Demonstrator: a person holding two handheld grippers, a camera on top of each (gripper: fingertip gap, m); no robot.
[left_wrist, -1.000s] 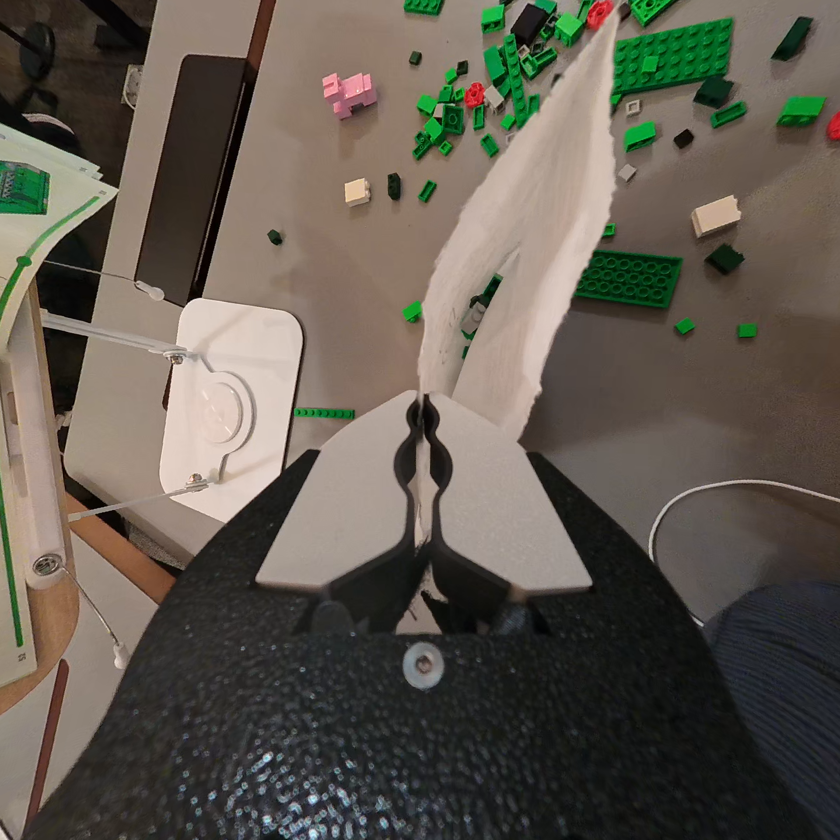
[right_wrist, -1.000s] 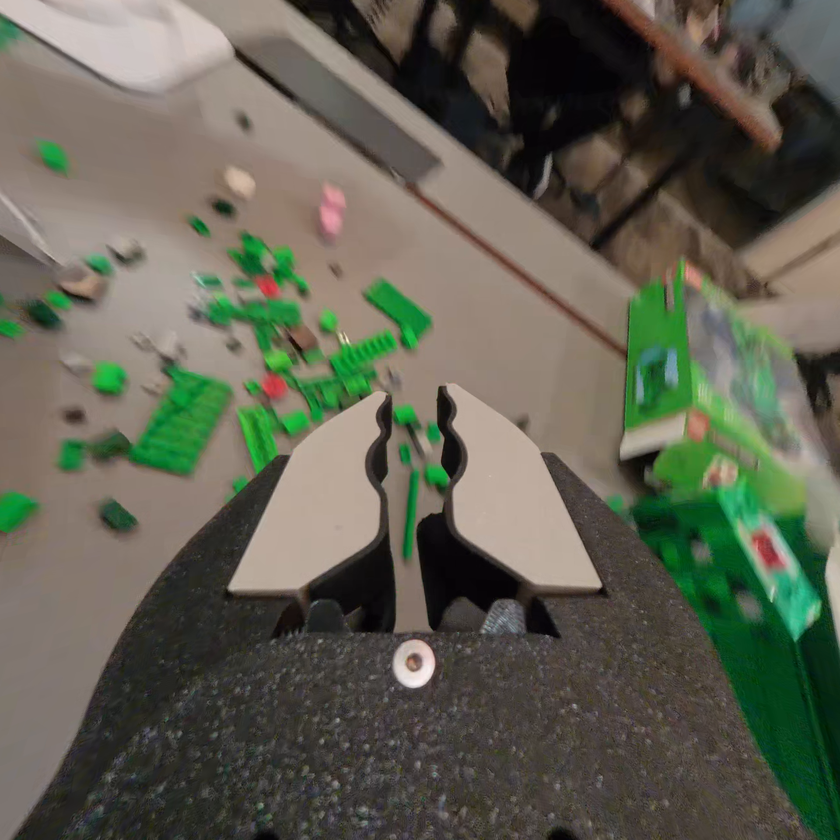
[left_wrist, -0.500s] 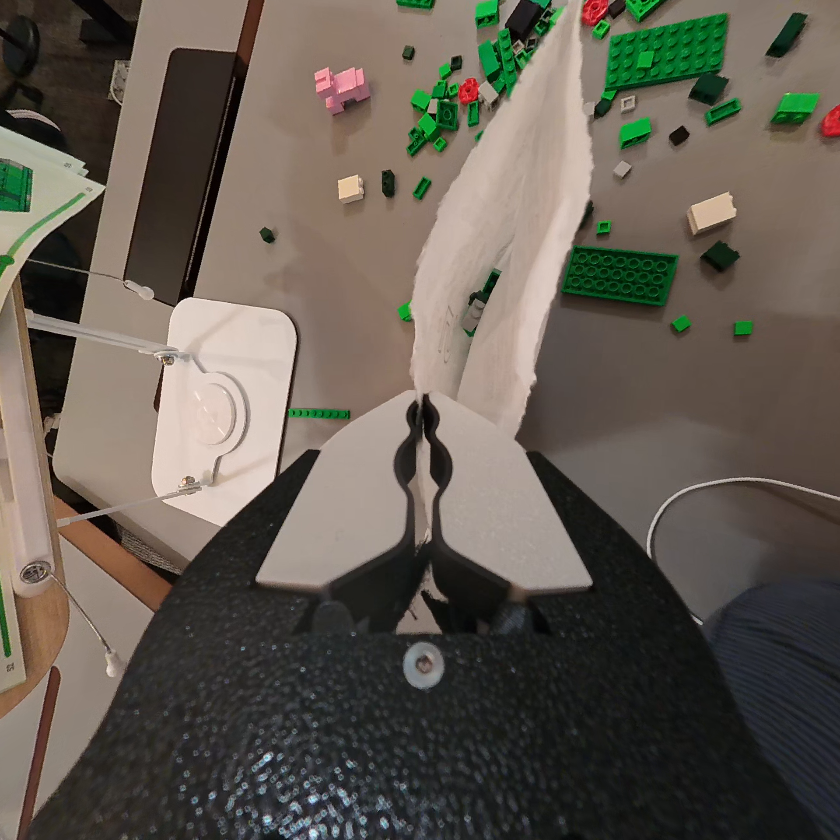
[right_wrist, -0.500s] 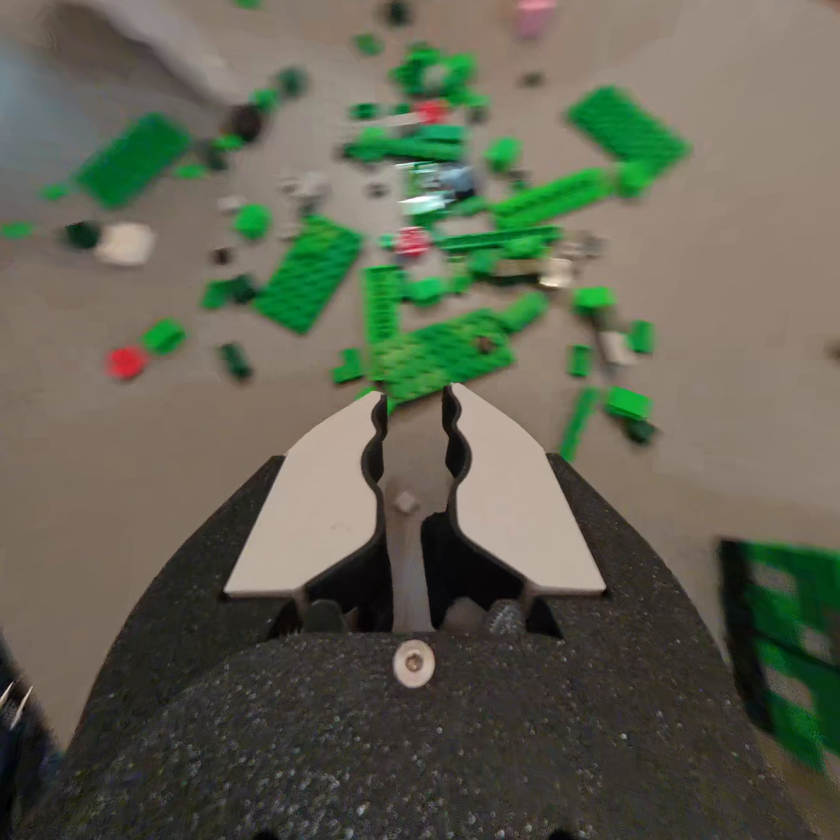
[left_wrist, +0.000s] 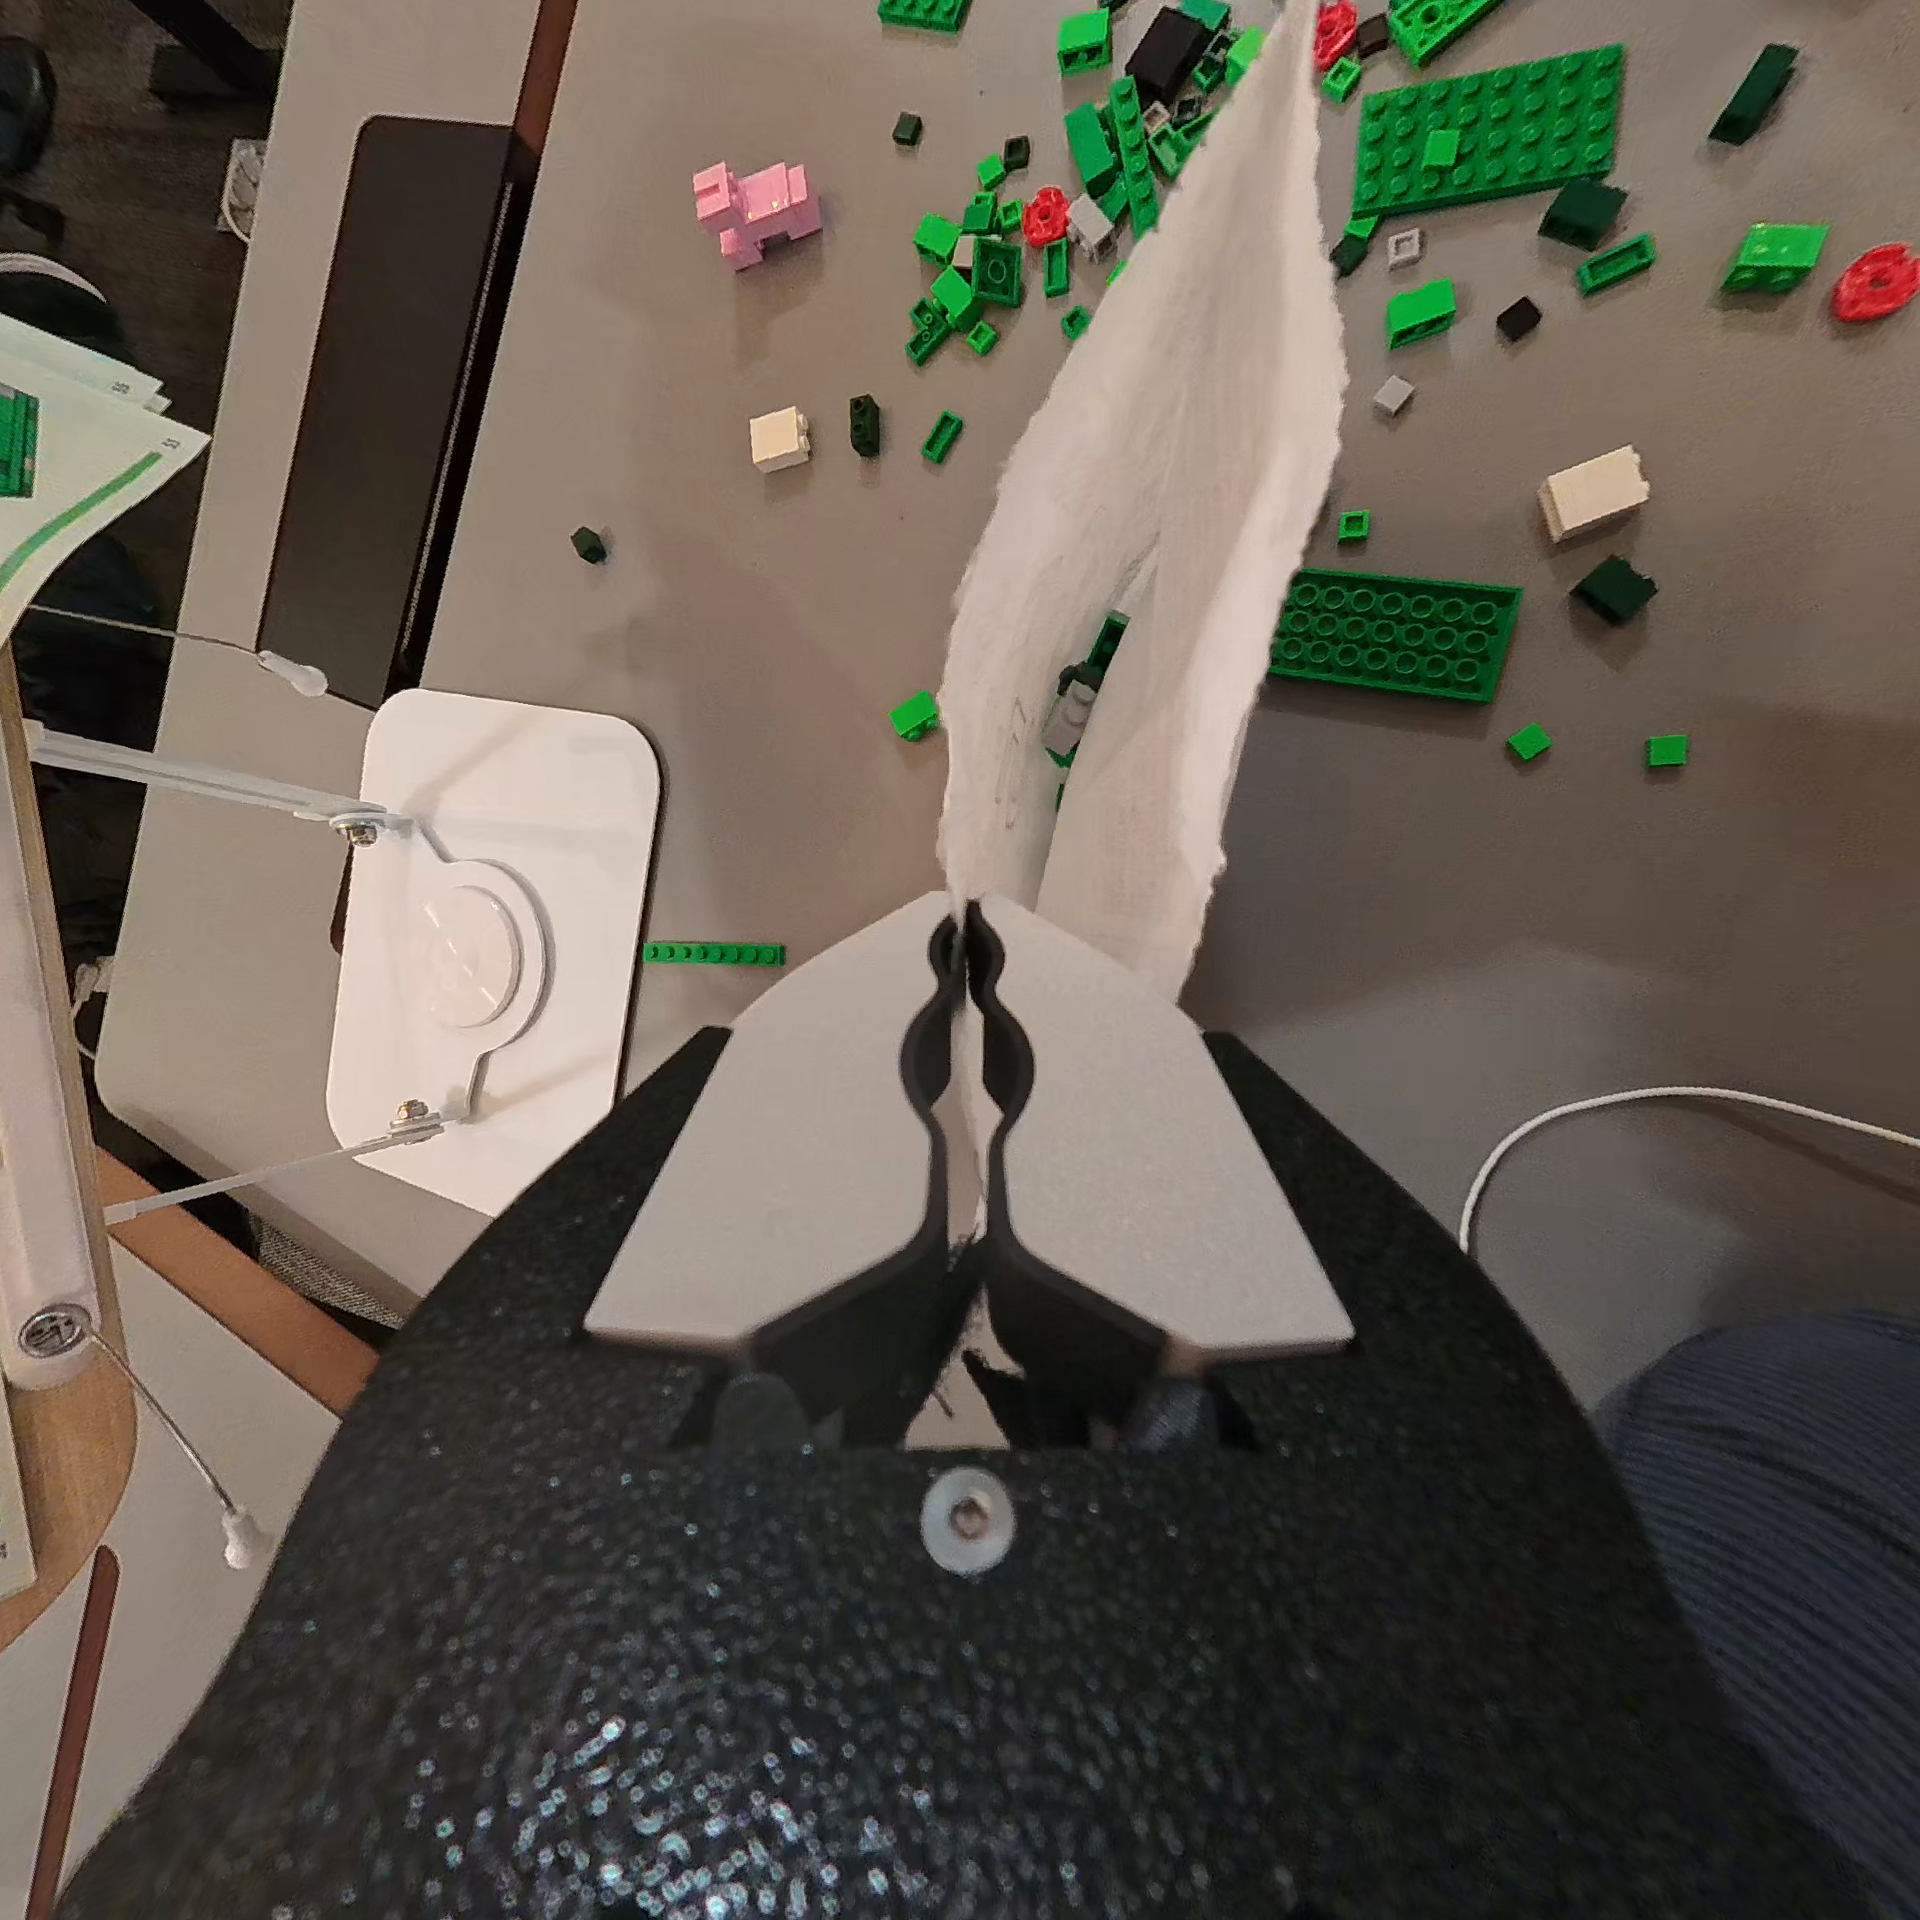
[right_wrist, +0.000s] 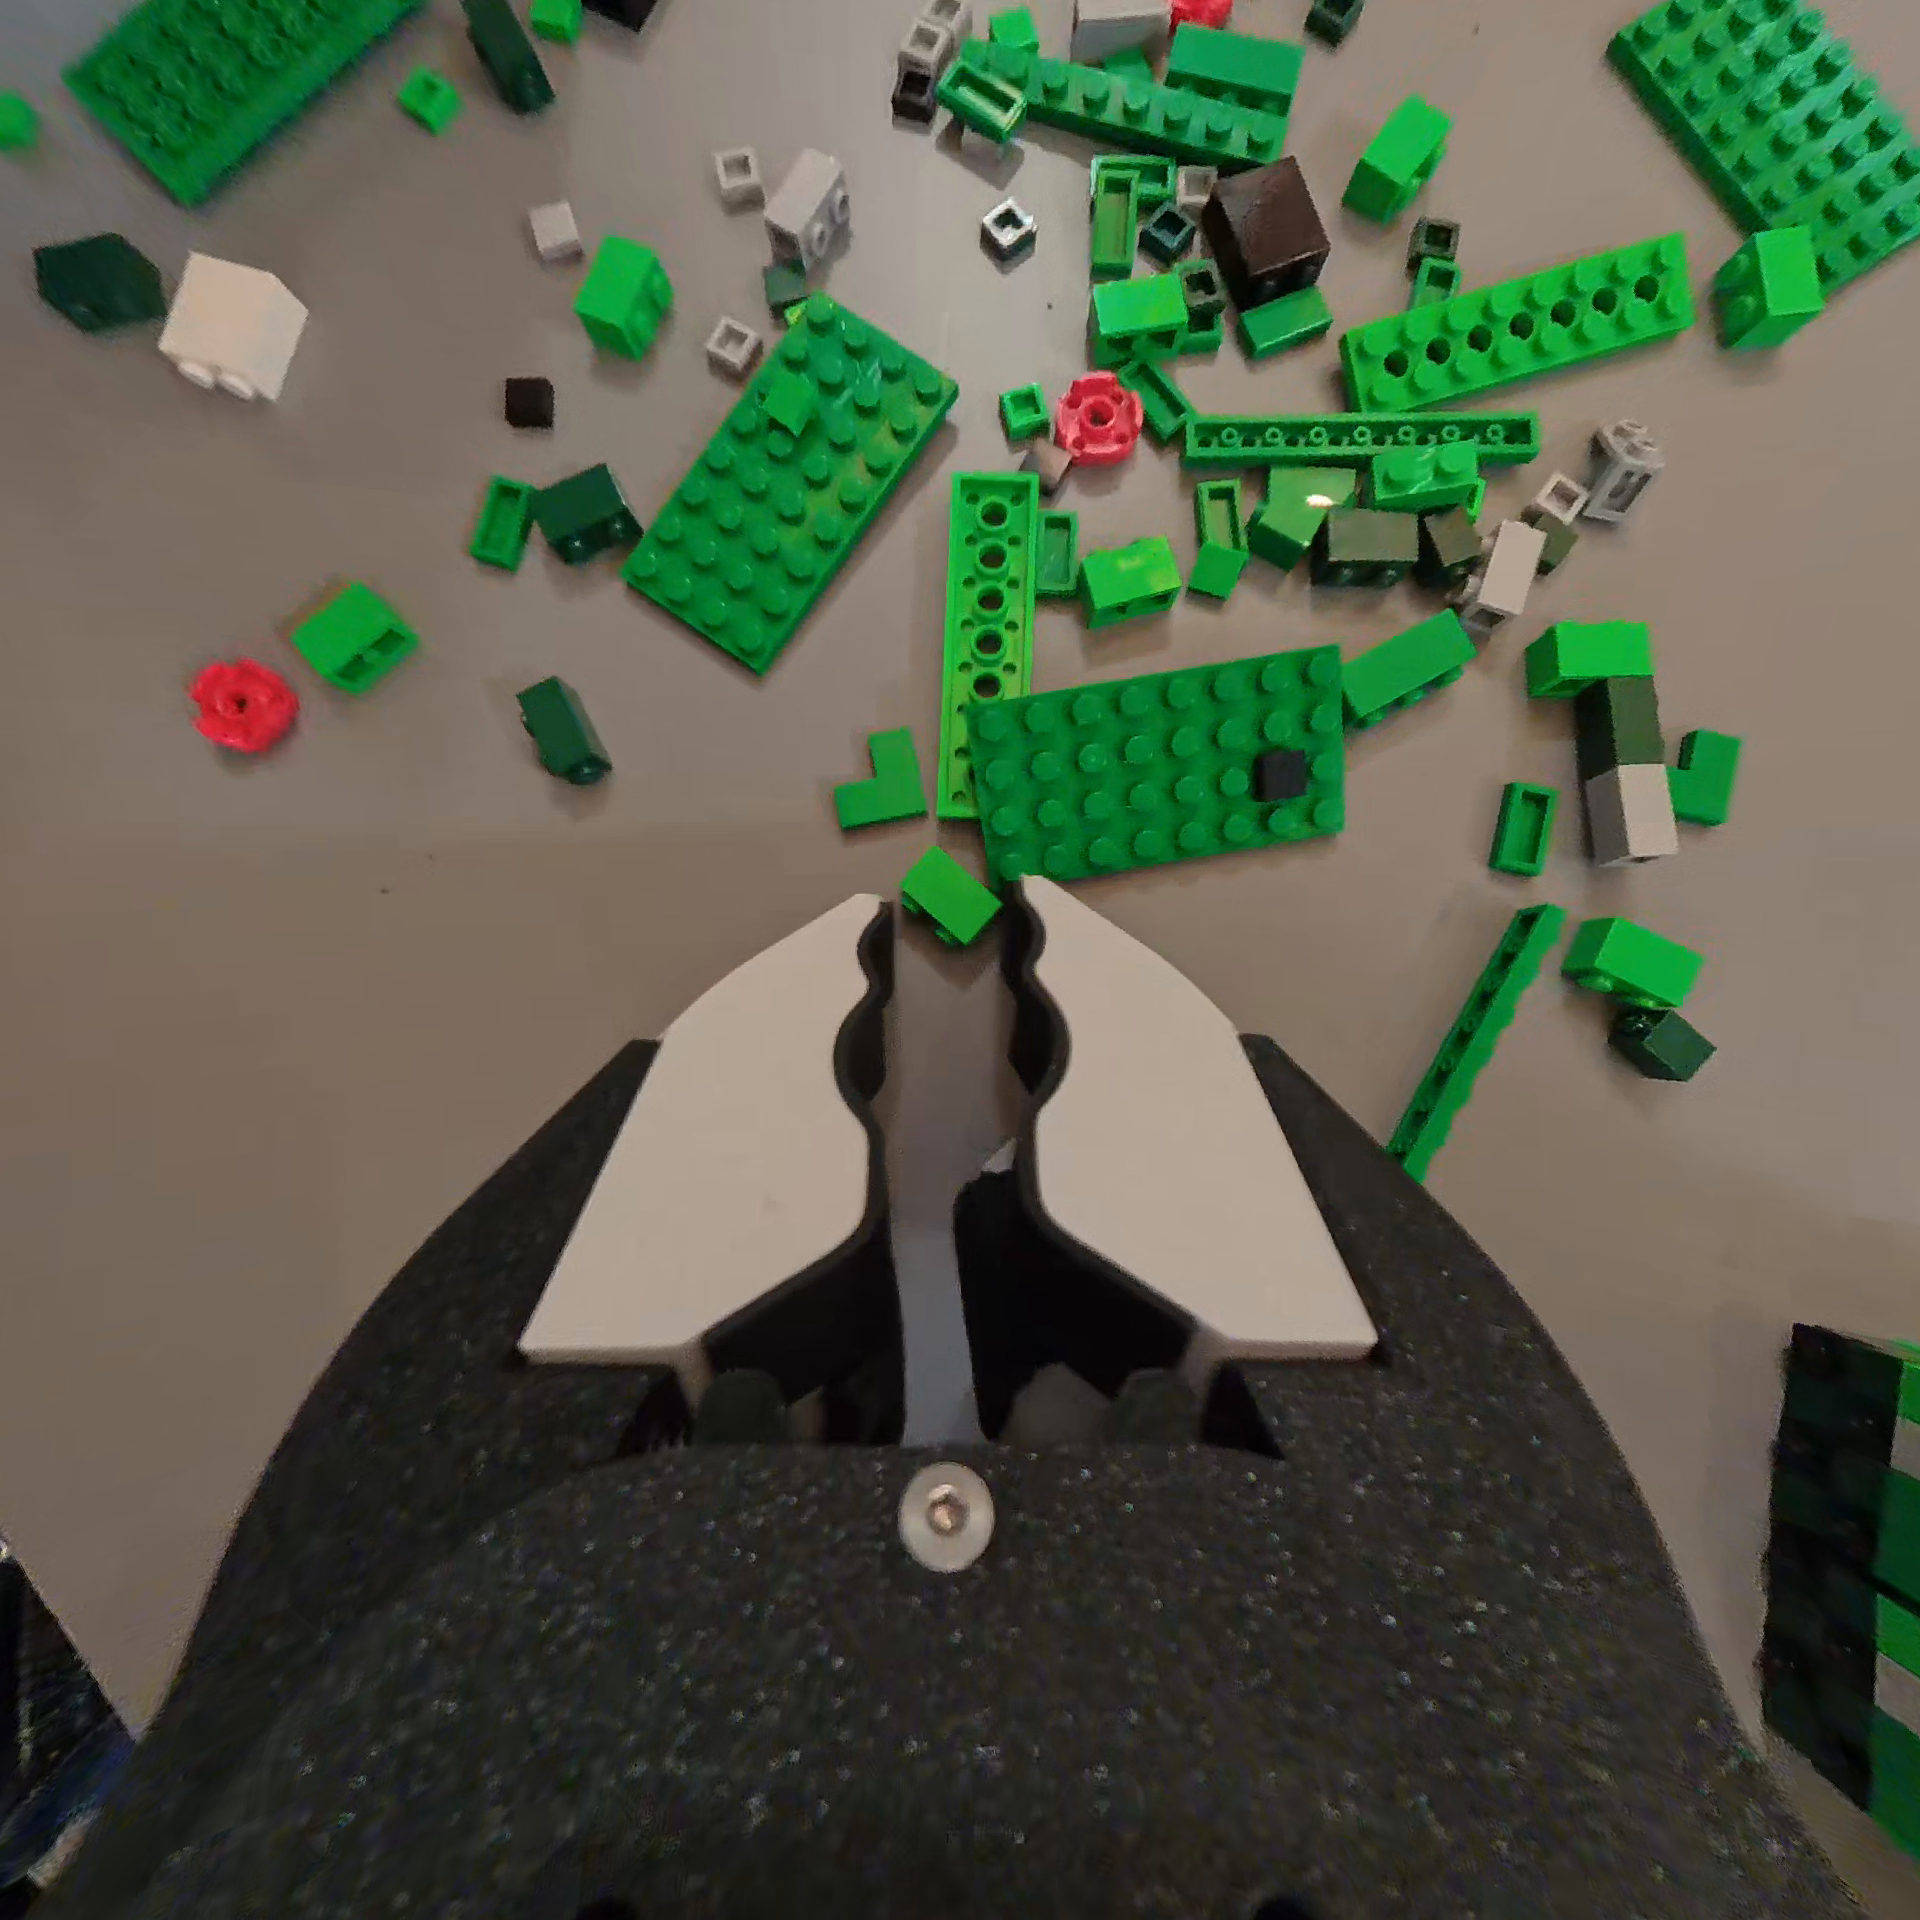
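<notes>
Pinching a torn white paper sheet (left_wrist: 1164, 499), your left gripper (left_wrist: 968, 914) holds it above the grey worktop (left_wrist: 727, 623) — jaws pressed together. Your right gripper (right_wrist: 951, 914) hangs spread — a small green brick (right_wrist: 948, 894) lies at its tips, just beside a studded green plate (right_wrist: 1153, 764).

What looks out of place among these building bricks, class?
The white paper sheet. The left tool pinches it shut, and it stands up with ragged, torn edges above the scattered bricks on the grey table.
</notes>
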